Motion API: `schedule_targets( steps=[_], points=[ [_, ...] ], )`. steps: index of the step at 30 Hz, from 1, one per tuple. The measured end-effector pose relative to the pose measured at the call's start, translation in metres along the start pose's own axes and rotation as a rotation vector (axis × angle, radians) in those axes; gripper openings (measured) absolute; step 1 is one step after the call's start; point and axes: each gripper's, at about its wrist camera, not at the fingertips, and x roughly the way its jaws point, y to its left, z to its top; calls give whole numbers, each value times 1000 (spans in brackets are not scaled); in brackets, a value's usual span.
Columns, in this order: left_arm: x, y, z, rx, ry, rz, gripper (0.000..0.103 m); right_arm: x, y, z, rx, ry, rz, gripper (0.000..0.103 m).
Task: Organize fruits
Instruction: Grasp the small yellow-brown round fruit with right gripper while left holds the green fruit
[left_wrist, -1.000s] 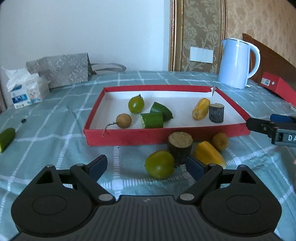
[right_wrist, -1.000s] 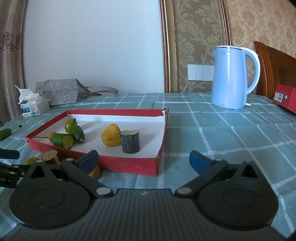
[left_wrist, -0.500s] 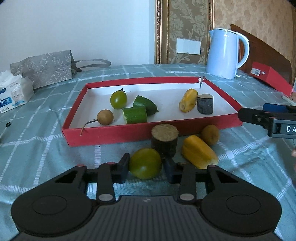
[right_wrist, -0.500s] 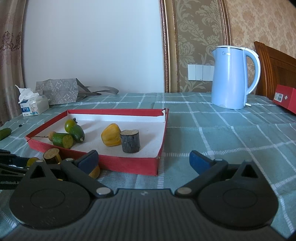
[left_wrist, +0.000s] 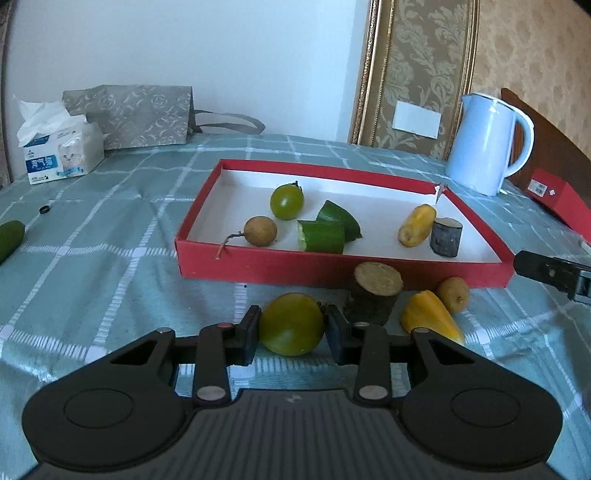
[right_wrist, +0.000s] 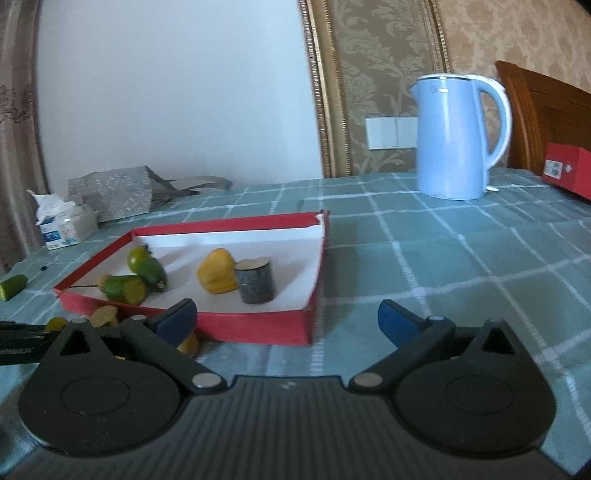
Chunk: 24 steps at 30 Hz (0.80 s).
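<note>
Between left gripper (left_wrist: 291, 334) pads: green-yellow fruit (left_wrist: 291, 324), clamped, seemingly just off the cloth, short of the red tray (left_wrist: 258, 264). Right gripper (right_wrist: 286, 319) spread wide, holding nothing. Roughly half done: six pieces inside tray. Left beyond fingertips: cork-topped stump (left_wrist: 376, 291), yellow piece (left_wrist: 430, 317), small brown fruit (left_wrist: 453, 293); cucumber end (left_wrist: 9, 238) far left, cut off by frame edge. Fruit underside hidden.

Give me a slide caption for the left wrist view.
Left gripper shut on a green tomato before the red tray.
</note>
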Motion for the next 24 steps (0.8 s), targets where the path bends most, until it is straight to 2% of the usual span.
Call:
schedule_targets(
  steps=[6, 10, 12, 20, 22, 24],
  points=[
    [1, 0, 0, 4, 3, -7, 36, 6, 23, -4, -84, 50, 55, 87],
    [0, 0, 0, 5, 3, -13, 36, 15, 40, -5, -105, 92, 86, 83],
    [0, 1, 0, 6, 4, -17, 36, 19, 48, -6, -123, 110, 87, 72],
    [0, -1, -2, 13, 5, -31, 36, 31, 69, -6, -163, 137, 52, 68],
    [-1, -2, -2, 13, 5, -32, 36, 34, 74, -6, -184, 147, 38, 61],
    [-1, -2, -2, 12, 5, -33, 36, 37, 77, -6, -193, 160, 46, 45]
  ],
)
